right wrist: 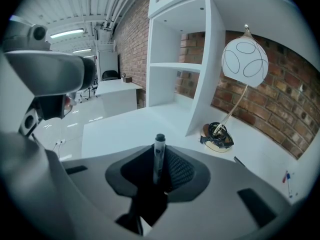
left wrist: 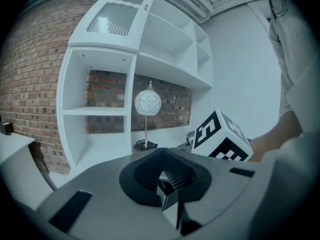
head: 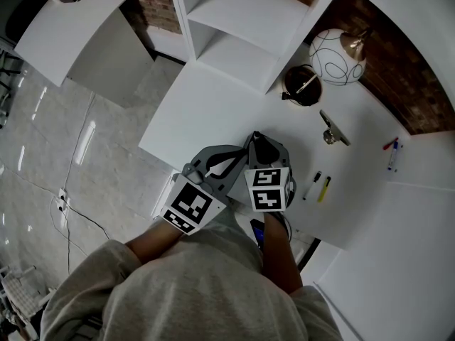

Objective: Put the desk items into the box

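One marker (right wrist: pixel 159 156) stands upright, pinched in the right gripper (right wrist: pixel 159 171); the print on it is too blurry to read. Meanwhile the left gripper (left wrist: pixel 169 181) is squeezed closed on nothing. A black pen (head: pixel 313 185) and a yellow pen (head: pixel 324 188) lie side by side on the white desk (head: pixel 213 112).

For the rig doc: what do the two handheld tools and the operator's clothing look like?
Both the left tool and right tool have smooth grey moulded bodies with black ribbed pads. Each carries a white cube printed with black square markers. No cables show. The person wears a light grey sweatshirt.
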{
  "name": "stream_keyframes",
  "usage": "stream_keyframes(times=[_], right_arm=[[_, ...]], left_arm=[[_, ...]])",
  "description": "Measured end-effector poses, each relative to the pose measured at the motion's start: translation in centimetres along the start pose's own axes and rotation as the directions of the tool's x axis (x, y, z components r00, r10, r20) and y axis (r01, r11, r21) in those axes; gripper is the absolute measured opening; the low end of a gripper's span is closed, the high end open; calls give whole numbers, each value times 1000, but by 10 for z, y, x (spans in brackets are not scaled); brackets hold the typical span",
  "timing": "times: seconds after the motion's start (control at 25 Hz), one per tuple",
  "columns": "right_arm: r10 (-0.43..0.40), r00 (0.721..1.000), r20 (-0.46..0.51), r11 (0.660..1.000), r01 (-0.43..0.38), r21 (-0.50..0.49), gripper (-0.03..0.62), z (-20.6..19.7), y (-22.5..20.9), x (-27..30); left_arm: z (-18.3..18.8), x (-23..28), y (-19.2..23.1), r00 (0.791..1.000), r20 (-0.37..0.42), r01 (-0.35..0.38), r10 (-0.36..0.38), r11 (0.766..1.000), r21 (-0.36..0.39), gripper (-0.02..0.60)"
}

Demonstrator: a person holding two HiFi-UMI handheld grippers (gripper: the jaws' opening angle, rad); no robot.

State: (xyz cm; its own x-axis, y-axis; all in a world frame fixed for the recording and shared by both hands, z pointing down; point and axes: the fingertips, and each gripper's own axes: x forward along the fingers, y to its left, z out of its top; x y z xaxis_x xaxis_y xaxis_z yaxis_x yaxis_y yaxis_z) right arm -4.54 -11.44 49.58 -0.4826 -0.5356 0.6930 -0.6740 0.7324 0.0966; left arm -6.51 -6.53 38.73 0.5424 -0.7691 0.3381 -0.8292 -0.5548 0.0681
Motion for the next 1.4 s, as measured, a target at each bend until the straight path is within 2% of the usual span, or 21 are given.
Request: stream_keyframes(times=[0.64,0.8,1.08,1.4], right_arm=[[-72,997,38,997,71,32,77,-4,-13,-21],[-87,994,69,995,82,64,75,-5,-16,-27],[-136,980,143,989,125,84,37,1,-25,-46],[-200,961,190,967,163,198,17,-6,-36,-71]], left_arm=[[3,2,-14,999,12,31,-32,999,11,7],[6,6,-21,999,12,51,-52,998,20,7],[8,13,-33,996,10,88,-88,996,36,6],[13,20,-48,990,13,137,-138,989,55,6]])
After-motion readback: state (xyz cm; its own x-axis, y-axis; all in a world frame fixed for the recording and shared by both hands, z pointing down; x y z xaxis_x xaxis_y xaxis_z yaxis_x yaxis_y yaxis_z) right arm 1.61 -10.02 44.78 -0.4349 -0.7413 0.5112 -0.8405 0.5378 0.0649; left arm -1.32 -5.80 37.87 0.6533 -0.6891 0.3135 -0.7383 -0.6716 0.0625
